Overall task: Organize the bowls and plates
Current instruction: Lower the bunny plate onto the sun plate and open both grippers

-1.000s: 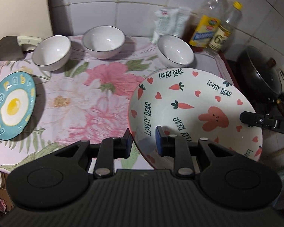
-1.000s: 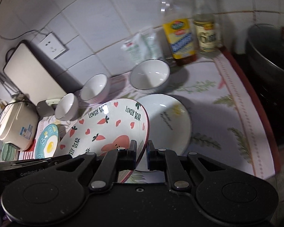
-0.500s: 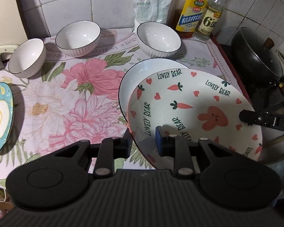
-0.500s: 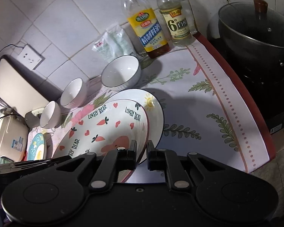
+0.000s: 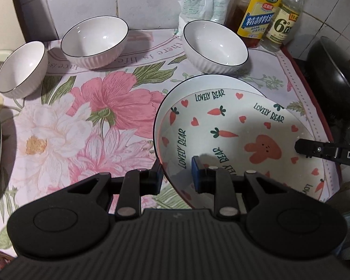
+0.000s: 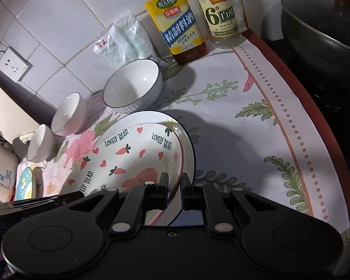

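Your left gripper and right gripper both clamp the rim of the white carrot-and-bear printed plate. It sits over a white dark-rimmed plate on the floral cloth.

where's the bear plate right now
Bear plate sits low right in the left wrist view, over a white plate, just in front of the right-hand bowl.
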`<move>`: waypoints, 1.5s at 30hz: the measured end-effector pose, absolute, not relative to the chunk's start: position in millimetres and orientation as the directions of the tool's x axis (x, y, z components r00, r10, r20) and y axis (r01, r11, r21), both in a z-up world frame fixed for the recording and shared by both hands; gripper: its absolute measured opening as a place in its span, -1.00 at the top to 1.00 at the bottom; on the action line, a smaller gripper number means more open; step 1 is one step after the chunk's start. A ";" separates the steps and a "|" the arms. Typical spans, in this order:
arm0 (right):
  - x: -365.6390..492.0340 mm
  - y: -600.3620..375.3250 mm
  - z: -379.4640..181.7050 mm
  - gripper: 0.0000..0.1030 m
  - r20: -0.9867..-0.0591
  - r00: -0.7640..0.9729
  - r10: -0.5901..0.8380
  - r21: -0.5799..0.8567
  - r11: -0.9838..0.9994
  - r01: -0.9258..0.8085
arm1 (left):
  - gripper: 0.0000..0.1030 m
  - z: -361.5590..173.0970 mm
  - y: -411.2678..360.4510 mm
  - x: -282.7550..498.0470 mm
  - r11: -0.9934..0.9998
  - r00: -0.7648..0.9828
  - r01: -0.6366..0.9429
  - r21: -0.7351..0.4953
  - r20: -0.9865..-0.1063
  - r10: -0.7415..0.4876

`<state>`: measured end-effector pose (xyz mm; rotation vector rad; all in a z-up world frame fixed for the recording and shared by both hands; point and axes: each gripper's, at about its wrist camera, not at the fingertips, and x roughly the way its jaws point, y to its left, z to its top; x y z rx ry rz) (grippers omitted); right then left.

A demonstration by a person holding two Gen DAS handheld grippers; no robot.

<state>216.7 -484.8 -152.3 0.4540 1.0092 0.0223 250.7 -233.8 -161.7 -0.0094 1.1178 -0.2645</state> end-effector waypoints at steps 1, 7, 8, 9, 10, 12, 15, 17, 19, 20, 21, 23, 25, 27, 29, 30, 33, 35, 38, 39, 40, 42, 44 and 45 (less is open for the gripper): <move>218.6 -484.7 -153.6 0.72 -0.814 0.536 0.225 0.376 0.906 0.191 | 0.55 -162.9 -233.6 252.4 0.969 0.406 0.207 -0.138 -0.889 -0.213; 228.2 -481.3 -158.8 0.72 -0.824 0.526 0.209 0.354 0.916 0.190 | 0.55 -169.3 -233.6 258.6 0.968 0.393 0.209 -0.142 -0.894 -0.216; 229.4 -480.2 -159.1 0.72 -0.826 0.526 0.203 0.347 0.918 0.190 | 0.55 -169.8 -233.7 259.1 0.967 0.391 0.210 -0.144 -0.894 -0.218; 230.7 -478.9 -159.2 0.71 -0.828 0.525 0.197 0.337 0.923 0.185 | 0.55 -170.2 -234.0 259.9 0.967 0.390 0.212 -0.145 -0.894 -0.220; 232.1 -477.2 -159.2 0.70 -0.831 0.523 0.187 0.321 0.930 0.177 | 0.55 -170.7 -234.7 260.6 0.966 0.386 0.213 -0.147 -0.895 -0.221; 234.8 -471.8 -160.7 0.66 -0.843 0.515 0.157 0.273 0.949 0.157 | 0.55 -172.4 -236.5 262.4 0.964 0.367 0.219 -0.151 -0.903 -0.225; 236.7 -462.2 -165.3 0.58 -0.864 0.494 0.101 0.189 0.973 0.131 | 0.55 -175.1 -241.0 262.5 0.962 0.339 0.236 -0.141 -0.915 -0.218; 236.6 -456.8 -165.9 0.54 -0.867 0.492 0.081 0.150 0.983 0.102 | 0.55 -175.8 -242.4 261.3 0.964 0.338 0.234 -0.128 -0.919 -0.204; 236.6 -453.8 -165.5 0.53 -0.867 0.494 0.066 0.128 0.987 0.094 | 0.55 -176.7 -242.1 262.6 0.967 0.330 0.220 -0.128 -0.923 -0.198; 237.4 -452.1 -166.0 0.53 -0.869 0.492 0.053 0.114 0.989 0.095 | 0.55 -176.9 -242.7 263.4 0.967 0.326 0.223 -0.122 -0.926 -0.192; 238.4 -449.9 -167.8 0.53 -0.872 0.488 0.036 0.091 0.992 0.089 | 0.56 -177.7 -244.8 263.8 0.967 0.320 0.231 -0.107 -0.930 -0.179; 238.6 -439.6 -171.7 0.55 -0.873 0.487 -0.017 0.013 0.998 0.058 | 0.59 -181.6 -250.8 264.3 0.966 0.296 0.249 -0.064 -0.945 -0.139; 237.4 -428.6 -172.9 0.55 -0.862 0.502 -0.072 -0.069 0.997 0.025 | 0.58 -181.8 -253.4 262.7 0.967 0.302 0.250 -0.047 -0.945 -0.124; 238.9 -426.1 -173.3 0.55 -0.862 0.498 -0.094 -0.098 0.995 0.019 | 0.58 -181.0 -253.4 262.8 0.968 0.305 0.247 -0.044 -0.945 -0.121; 239.4 -429.5 -172.3 0.55 -0.862 0.500 -0.088 -0.081 0.996 0.037 | 0.58 -181.1 -251.7 264.2 0.970 0.299 0.239 -0.052 -0.946 -0.124; 239.9 -430.8 -171.5 0.55 -0.862 0.499 -0.085 -0.072 0.996 0.045 | 0.59 -180.8 -251.3 264.6 0.970 0.297 0.238 -0.053 -0.947 -0.125; 237.4 -431.0 -166.4 0.54 -0.859 0.505 -0.083 -0.057 0.996 0.068 | 0.58 -176.6 -251.1 263.8 0.969 0.291 0.241 -0.057 -0.948 -0.128; 233.5 -427.2 -159.1 0.50 -0.854 0.514 -0.081 -0.053 0.996 0.069 | 0.57 -170.1 -250.3 260.7 0.968 0.290 0.245 -0.063 -0.948 -0.135; 226.0 -419.1 -148.9 0.16 -0.853 0.515 -0.084 -0.060 0.996 0.062 | 0.51 -159.5 -247.1 253.0 0.967 0.283 0.247 -0.066 -0.949 -0.137; 223.0 -416.5 -145.1 0.11 -0.854 0.512 -0.091 -0.068 0.996 0.064 | 0.47 -155.9 -245.5 249.9 0.966 0.279 0.248 -0.065 -0.951 -0.136; 220.1 -414.2 -141.2 0.08 -0.855 0.510 -0.096 -0.073 0.995 0.065 | 0.45 -152.2 -243.6 246.4 0.966 0.278 0.251 -0.064 -0.951 -0.135; 213.4 -410.1 -134.0 0.07 -0.856 0.506 -0.102 -0.078 0.995 0.068 | 0.35 -144.7 -238.6 238.4 0.965 0.283 0.254 -0.060 -0.950 -0.133; 206.3 -407.1 -126.9 0.03 -0.859 0.501 -0.103 -0.078 0.994 0.071 | 0.32 -137.7 -233.2 229.4 0.964 0.292 0.262 -0.052 -0.947 -0.131; 202.8 -406.0 -123.9 0.01 -0.862 0.499 -0.094 -0.069 0.995 0.067 | 0.28 -134.6 -230.2 224.4 0.963 0.295 0.266 -0.047 -0.947 -0.128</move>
